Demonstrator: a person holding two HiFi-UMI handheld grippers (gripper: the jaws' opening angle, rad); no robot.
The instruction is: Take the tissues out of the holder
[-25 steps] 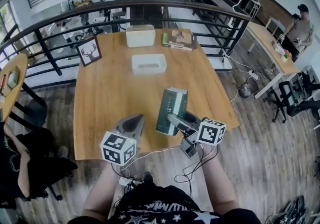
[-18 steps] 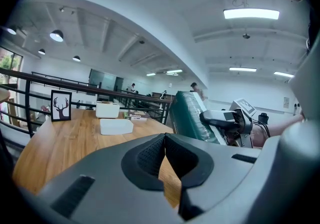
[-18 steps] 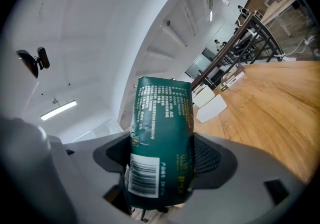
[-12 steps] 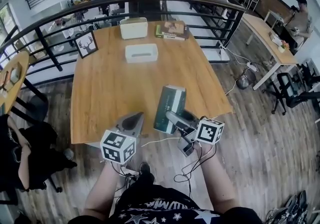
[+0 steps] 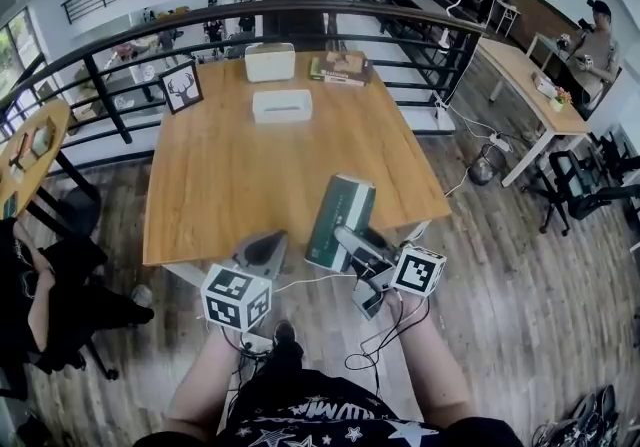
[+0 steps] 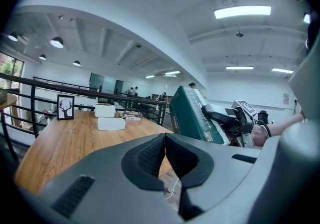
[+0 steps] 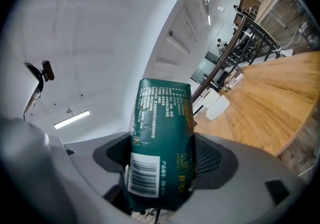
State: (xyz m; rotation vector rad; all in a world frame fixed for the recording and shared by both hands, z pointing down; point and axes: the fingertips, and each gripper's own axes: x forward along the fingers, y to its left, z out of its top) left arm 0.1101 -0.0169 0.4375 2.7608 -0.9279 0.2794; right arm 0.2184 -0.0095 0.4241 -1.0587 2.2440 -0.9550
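Right tool point(image 7: 162, 157) pinches green tissue pack point(image 7: 162, 113); left tool point(image 6: 165, 154) pressed together; white holder point(image 5: 282, 106) well apart

One tissue pack point(image 5: 340, 220), two white boxes point(image 5: 281, 106), one frame point(image 5: 181, 87)

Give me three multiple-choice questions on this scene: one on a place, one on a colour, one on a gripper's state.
1. Where on the table does the deer picture stand? A. far left corner B. near edge C. centre
2. What colour is the tissue pack? A. red B. dark green C. yellow
3. How are the left gripper's fingers? A. together, empty B. on the pack C. wide apart
Answers: 1 A, it sits far left; 2 B, dark green wrapper; 3 A, fingers meet, nothing between.
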